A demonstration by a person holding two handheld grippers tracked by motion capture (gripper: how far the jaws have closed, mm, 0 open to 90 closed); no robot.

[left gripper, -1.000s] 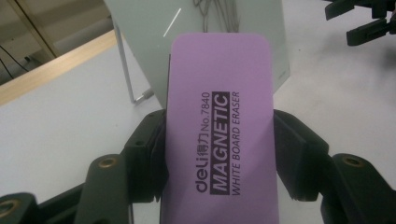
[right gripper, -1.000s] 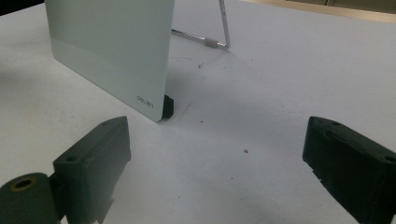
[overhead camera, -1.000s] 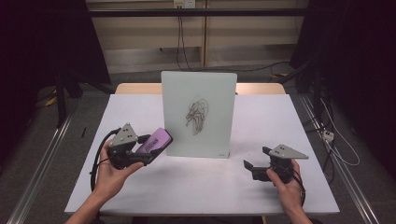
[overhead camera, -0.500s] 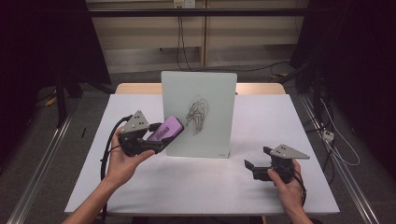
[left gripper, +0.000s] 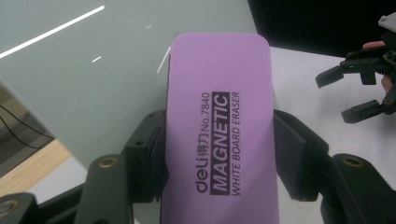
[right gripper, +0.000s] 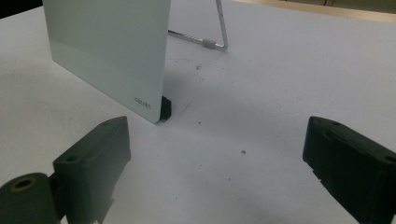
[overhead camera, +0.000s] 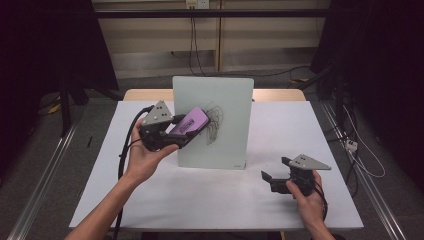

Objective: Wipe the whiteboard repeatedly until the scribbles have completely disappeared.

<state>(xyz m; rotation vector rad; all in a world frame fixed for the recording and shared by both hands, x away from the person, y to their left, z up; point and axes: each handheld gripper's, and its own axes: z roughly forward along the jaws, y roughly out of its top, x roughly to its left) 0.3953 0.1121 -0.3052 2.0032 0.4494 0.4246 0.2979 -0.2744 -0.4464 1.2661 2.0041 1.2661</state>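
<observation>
From the high view, the left gripper (overhead camera: pixel 186 131), raised and tilted, clamps a purple eraser (overhead camera: pixel 190 123) against the upright whiteboard (overhead camera: pixel 220 145) over its black scribble (overhead camera: pixel 214 120), while the right gripper (overhead camera: pixel 274 169) rests low, jaws spread with nothing between them; the left gripper view shows the eraser (left gripper: pixel 219 126) labelled "MAGNETIC", pinched at both sides.

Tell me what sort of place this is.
Probably a lab recording station, not a home: a white table between dark curtains, a desktop whiteboard, and a camera-bearing gripper in each hand.
</observation>
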